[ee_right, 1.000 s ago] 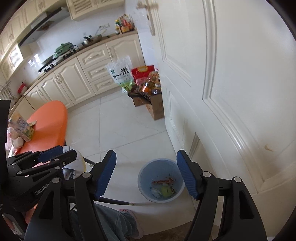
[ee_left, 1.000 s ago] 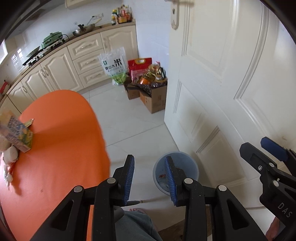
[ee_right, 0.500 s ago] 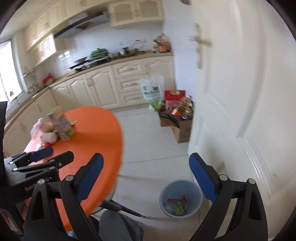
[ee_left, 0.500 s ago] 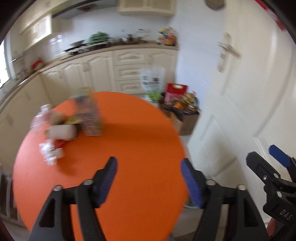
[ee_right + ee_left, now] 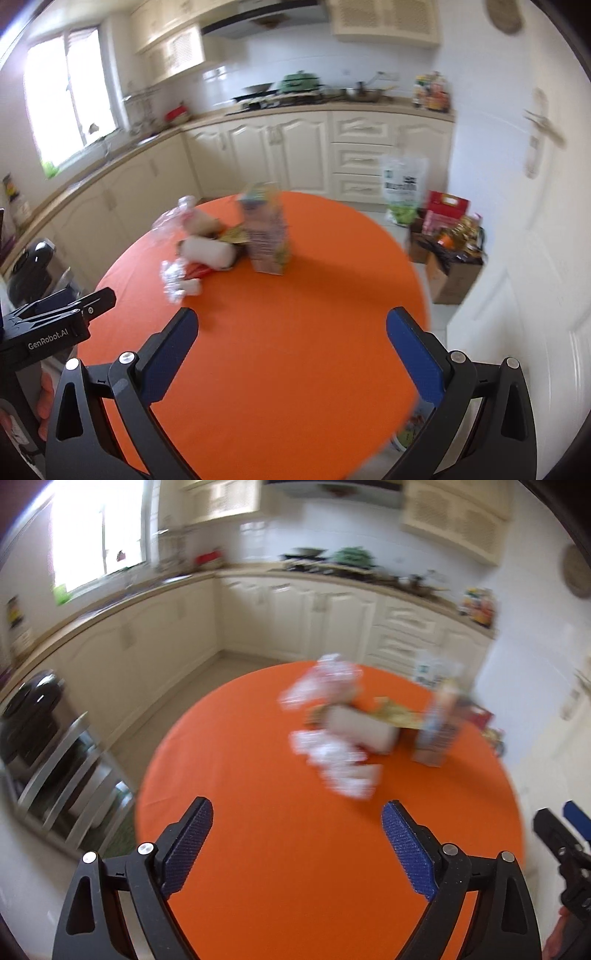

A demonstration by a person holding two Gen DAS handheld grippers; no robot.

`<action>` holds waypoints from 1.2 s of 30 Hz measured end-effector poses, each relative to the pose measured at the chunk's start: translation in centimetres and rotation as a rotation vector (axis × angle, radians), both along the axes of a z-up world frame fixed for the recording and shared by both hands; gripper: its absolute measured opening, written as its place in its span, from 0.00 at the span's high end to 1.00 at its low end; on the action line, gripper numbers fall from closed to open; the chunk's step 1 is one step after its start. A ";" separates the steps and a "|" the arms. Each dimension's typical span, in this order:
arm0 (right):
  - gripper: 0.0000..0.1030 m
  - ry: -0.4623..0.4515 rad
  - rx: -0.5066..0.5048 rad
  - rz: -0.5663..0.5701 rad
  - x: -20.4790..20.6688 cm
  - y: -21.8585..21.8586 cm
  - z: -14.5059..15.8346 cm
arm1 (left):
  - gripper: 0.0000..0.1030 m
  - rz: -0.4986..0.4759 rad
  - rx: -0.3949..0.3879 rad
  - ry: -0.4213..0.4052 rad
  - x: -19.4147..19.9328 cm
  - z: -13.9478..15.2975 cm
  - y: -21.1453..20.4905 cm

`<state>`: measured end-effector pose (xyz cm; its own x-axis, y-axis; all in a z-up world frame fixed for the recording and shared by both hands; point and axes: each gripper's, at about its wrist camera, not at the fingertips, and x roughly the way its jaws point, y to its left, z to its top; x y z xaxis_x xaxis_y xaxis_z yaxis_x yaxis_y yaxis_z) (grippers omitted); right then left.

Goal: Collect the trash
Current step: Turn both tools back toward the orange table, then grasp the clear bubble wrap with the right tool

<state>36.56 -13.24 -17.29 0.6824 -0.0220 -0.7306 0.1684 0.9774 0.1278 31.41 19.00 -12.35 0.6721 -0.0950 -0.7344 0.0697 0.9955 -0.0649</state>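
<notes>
In the left wrist view motion blur smears the pile of trash, so the crumpled white plastic wrappers [image 5: 334, 764] and the pale paper roll [image 5: 360, 729] lying among them show only as soft shapes, and the printed upright carton [image 5: 437, 727] beyond the right finger has no readable print. The left gripper [image 5: 297, 843] points down over the near half of the round orange table [image 5: 258, 849]; its jaws have just been opening and now stand wide apart with only bare tabletop between the blue pads [image 5: 188, 849]. The trash sits ahead of the fingertips, well apart from them, nearer the right finger's side. In the right wrist view the blur is milder, though the table's near right edge is smeared and something below it cannot be made out. The right gripper [image 5: 291, 354] also tilts down over the orange table [image 5: 314, 332], its jaws just opened wide and nothing between them. The carton [image 5: 267, 236] stands ahead between the fingers, the paper roll [image 5: 208, 253] and wrappers [image 5: 177, 277] just beside it toward the left finger. The left gripper's black body [image 5: 55, 317] is cut off at the left edge.
</notes>
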 end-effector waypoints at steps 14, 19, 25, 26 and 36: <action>0.00 0.120 -0.019 0.211 11.6 9.9 -6.1 | 0.13 0.130 0.034 0.068 8.0 -3.7 5.9; 0.05 0.180 -0.041 0.245 14.2 11.7 -8.5 | 0.13 0.124 0.035 0.084 10.5 -5.6 6.1; 0.47 0.286 -0.093 0.276 15.9 13.0 -11.8 | 0.13 0.110 0.023 0.098 12.5 -7.0 6.1; 0.60 0.288 -0.079 0.278 15.9 12.9 -12.0 | 0.13 0.106 0.023 0.100 12.8 -7.2 6.1; 0.93 0.148 0.075 0.276 11.7 8.8 -7.7 | 0.13 0.084 0.014 0.137 14.1 -8.3 4.9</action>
<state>48.27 -4.46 -24.99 0.5411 0.2073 -0.8150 -0.0798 0.9774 0.1956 45.55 23.89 -20.65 0.5708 -0.0323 -0.8204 -0.0221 0.9983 -0.0547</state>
